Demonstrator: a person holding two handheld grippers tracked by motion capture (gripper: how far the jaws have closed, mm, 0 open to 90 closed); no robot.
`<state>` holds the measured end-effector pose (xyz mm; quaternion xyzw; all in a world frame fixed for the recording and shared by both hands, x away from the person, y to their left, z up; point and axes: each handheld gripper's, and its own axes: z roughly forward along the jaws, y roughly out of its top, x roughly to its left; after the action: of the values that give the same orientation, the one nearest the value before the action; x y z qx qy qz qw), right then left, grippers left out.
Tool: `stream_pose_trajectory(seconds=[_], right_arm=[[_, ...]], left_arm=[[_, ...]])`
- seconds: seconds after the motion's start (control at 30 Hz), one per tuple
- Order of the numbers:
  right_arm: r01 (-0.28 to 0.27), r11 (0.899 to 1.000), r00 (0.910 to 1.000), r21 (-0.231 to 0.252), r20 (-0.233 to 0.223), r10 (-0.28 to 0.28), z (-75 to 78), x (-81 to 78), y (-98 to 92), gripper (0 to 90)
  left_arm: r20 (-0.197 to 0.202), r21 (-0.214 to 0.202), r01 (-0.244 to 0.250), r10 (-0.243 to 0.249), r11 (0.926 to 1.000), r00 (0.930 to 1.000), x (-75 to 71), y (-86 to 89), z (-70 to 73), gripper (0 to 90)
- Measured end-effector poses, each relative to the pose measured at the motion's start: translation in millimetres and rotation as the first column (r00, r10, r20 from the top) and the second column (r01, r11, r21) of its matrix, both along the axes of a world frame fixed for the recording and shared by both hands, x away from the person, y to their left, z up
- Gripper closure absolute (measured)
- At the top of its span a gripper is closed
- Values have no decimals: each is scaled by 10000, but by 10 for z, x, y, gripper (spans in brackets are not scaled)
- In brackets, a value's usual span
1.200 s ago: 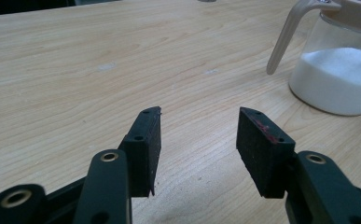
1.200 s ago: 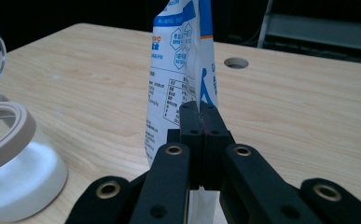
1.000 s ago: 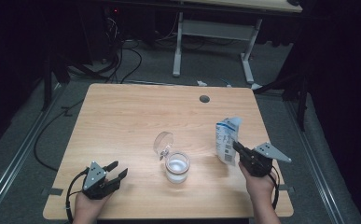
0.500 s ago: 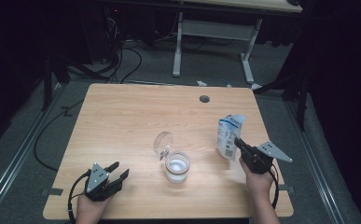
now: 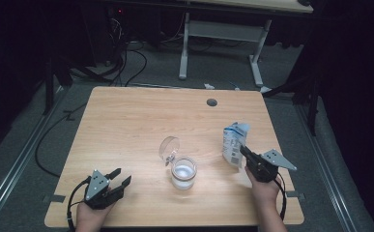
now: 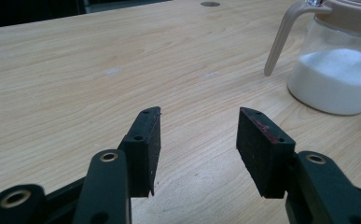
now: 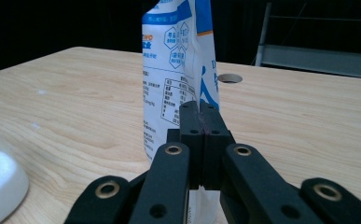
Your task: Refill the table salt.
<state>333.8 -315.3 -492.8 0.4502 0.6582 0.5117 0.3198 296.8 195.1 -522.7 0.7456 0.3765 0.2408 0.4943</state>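
- The right gripper (image 5: 245, 151), black with a grey three-cornered plate on top, sits at the right side of the pale wooden table (image 5: 141, 121), held in a hand that comes in from the near edge.
- In the right gripper view its jaws are pressed fully together, pad against pad, with a thin edge of the white and blue printed bag (image 7: 178, 70) caught between the tips.
- So the right gripper (image 7: 199, 109) is pinching the bag by its near side seam, low on the bag's height.
- The bag (image 5: 234, 143) stands upright on the right half of the table, its folded top above the gripper and its base at or just above the wood; whether it rests on the table I cannot tell.
- The left gripper (image 5: 122, 177), also black with a grey plate, lies low near the front left corner of the table, well apart from the bag.
- In the left gripper view its jaws are spread, with bare wood showing between the two black pads (image 6: 145, 140); they hold nothing and touch nothing.
- The left gripper (image 6: 199, 112) points toward the clear glass jar with white powder inside (image 6: 341, 79), which stands ahead and to one side of it.
- That jar (image 5: 183, 173) sits near the table's middle front, between the two grippers, its round clear lid (image 5: 169, 147) flipped up behind it.
- A beige handle (image 6: 283, 39) curves down the jar's side.
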Motion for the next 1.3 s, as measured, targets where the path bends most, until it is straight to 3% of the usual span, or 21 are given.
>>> stream_pose_trajectory(seconds=[0.6,1.07,1.3], right_arm=[[174,9998,9998,-115,-82,-175,-60,-93,-8,854],[300,9995,9991,-134,-292,-304,-72,-83,8,689],[491,9981,9976,-371,-473,-508,-84,-118,16,623]], left_arm=[[32,-39,75,-75,10000,10000,-3,-2,-6,498],[-97,-14,17,-17,10000,10000,15,0,-12,513],[-181,273,-59,64,9996,9998,19,-25,-38,548]])
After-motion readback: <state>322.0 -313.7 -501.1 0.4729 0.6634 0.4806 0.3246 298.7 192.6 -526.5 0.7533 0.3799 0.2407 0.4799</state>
